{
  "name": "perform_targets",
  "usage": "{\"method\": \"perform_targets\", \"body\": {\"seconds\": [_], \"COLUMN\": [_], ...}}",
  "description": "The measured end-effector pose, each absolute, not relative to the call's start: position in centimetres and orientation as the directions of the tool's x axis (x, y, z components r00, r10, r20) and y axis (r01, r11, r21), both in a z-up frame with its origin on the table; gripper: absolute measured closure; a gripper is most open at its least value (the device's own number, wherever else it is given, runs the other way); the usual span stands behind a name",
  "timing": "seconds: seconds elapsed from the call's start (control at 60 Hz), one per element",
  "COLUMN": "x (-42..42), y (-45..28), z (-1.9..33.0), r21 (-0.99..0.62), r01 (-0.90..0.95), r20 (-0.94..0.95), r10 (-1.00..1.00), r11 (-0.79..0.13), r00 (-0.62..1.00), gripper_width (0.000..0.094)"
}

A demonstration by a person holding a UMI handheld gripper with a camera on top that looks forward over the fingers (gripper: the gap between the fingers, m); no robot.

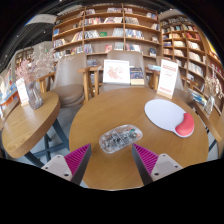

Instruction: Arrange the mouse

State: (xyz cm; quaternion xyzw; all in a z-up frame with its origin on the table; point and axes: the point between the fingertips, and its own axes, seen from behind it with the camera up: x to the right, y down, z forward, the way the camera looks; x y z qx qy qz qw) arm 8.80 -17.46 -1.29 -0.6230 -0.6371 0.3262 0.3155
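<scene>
The tool point(112, 160) hangs low over the near edge of a round wooden worktop point(100, 115), its two fingers spread wide with nothing pressed between them; the magenta pads point(76, 157) face inward across an open gap. Just ahead of the fingertips, roughly midway between them, a mouse point(120, 137) with a pale, patterned shell lies on the bare wood, apart from both fingers. Toward the right edge of the worktop lies a white oval mouse mat point(163, 113) with a pink wrist rest point(185, 125) at its near right end. Near the far edge stand upright display cards point(117, 71). A second wooden table point(25, 125) sits to the left, carrying a vase point(36, 95). Bookshelves point(110, 28) line the wall beyond.
</scene>
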Motion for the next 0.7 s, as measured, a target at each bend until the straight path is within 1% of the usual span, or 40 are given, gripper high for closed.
{"method": "perform_targets", "body": {"seconds": [0.083, 0.45, 0.583, 0.7], "x": [7.5, 0.9, 0.0, -0.4], "y": [-17.5, -18.0, -18.2, -18.0], "z": [-1.3, -1.4, -1.4, -1.3], "r21": [-0.804, -0.789, -0.791, -0.796], "r01": [0.594, 0.614, 0.612, 0.605], "r20": [-0.005, -0.004, -0.001, 0.002], "r10": [1.000, 1.000, 1.000, 1.000], "r11": [0.007, 0.002, 0.013, 0.017], "r00": [-0.019, -0.008, -0.023, -0.025], "gripper_width": [0.0076, 0.0081, 0.0130, 0.0250]}}
